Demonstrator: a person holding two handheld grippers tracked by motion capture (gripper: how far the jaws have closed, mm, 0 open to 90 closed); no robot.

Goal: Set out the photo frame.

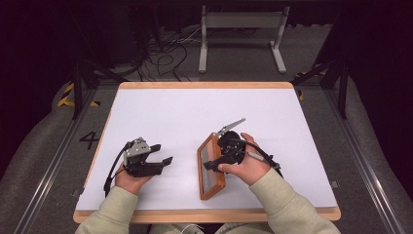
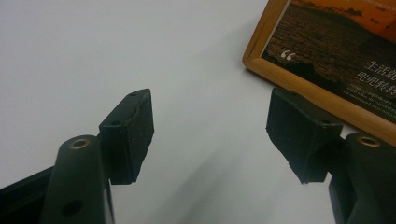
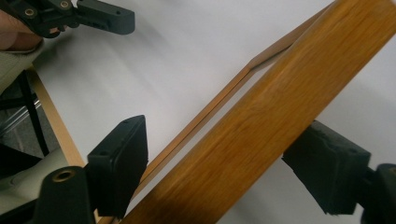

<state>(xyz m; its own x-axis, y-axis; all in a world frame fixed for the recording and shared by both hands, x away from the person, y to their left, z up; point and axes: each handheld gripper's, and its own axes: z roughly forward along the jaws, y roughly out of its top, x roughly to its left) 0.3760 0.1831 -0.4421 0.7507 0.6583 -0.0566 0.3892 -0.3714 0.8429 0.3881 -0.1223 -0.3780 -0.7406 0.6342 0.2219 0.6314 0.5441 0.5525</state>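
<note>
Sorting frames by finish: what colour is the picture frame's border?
Warm orange-brown wood grain on the picture frame, clearest in the right gripper view.

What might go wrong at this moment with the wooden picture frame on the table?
1. The right gripper straddles the picture frame edge, yet a gap shows beside one pad; the frame may slip or tip if lifted.
2. The frame seems tilted up on one long edge, so it might drop flat onto its glazed front.
3. The left gripper sits open and apart, giving no support.

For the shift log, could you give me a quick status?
Left gripper open, nothing between its jaws. Right gripper straddles the wooden picture frame; grip unclear. White table: nothing in the way.
</note>
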